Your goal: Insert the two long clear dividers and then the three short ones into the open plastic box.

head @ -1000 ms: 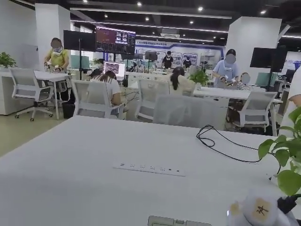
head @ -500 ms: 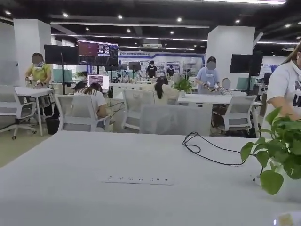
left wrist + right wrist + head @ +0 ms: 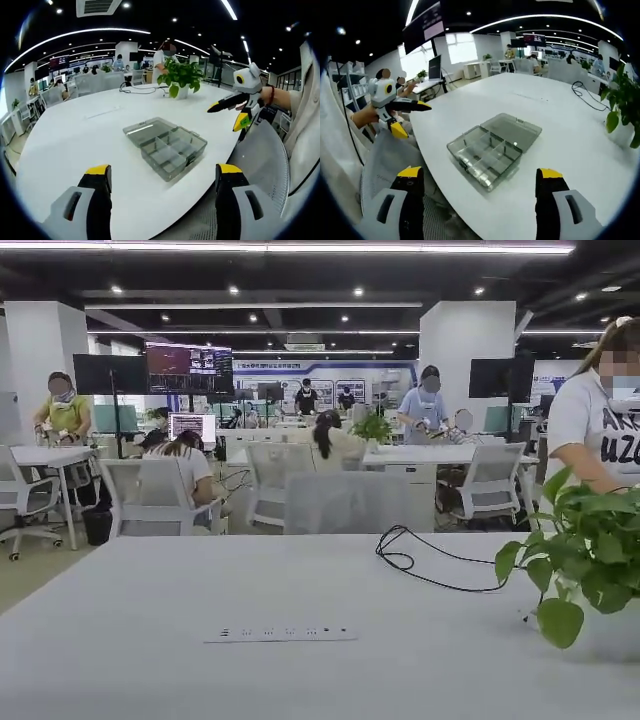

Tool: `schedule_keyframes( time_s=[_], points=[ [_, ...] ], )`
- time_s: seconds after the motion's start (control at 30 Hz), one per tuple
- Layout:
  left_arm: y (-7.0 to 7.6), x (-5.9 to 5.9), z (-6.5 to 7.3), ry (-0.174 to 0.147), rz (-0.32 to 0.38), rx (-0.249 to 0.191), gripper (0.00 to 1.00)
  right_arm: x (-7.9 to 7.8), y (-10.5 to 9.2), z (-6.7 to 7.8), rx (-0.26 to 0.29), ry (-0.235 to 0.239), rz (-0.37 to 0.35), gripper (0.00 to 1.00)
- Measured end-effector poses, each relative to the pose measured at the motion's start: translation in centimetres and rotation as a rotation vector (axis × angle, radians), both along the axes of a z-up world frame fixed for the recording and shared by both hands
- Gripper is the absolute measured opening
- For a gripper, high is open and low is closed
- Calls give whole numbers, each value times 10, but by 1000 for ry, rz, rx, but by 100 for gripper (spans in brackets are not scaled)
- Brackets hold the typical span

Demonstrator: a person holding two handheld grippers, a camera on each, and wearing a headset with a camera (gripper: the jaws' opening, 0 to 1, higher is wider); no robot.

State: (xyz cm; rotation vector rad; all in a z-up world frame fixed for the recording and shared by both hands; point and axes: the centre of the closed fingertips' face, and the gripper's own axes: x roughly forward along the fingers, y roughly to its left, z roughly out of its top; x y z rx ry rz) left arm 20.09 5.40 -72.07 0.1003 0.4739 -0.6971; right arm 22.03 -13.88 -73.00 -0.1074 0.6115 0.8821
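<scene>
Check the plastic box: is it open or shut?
Open. The plastic box has its lid lying flat on the table beside the base, and its divided inside is exposed.

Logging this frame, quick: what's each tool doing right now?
Left tool: open, holding nothing.
Right tool: open, holding nothing.

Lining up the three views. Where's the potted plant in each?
Head view: plant at the right edge, on the table.
Left gripper view: plant top centre, beyond the box.
Right gripper view: plant at the right edge.
Shared landmark: the black cable lying on the table beside the plant.
</scene>
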Motion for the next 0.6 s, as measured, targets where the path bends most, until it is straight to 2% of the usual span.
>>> schedule_keyframes(
  time_s=[0.13, 0.33, 0.43, 0.6],
  points=[
    [4, 0, 0, 4, 18, 2, 93, -4, 1, 2, 24, -24, -8, 100],
    [9, -1, 4, -14, 37, -7, 100, -7, 4, 0, 41, -35, -12, 100],
    [10, -2, 7, -26, 48, -32, 100, -9, 6, -2, 26, -41, -3, 100],
    [14, -2, 4, -27, 67, -18, 100, -8, 7, -3, 34, -34, -3, 100]
  ],
)
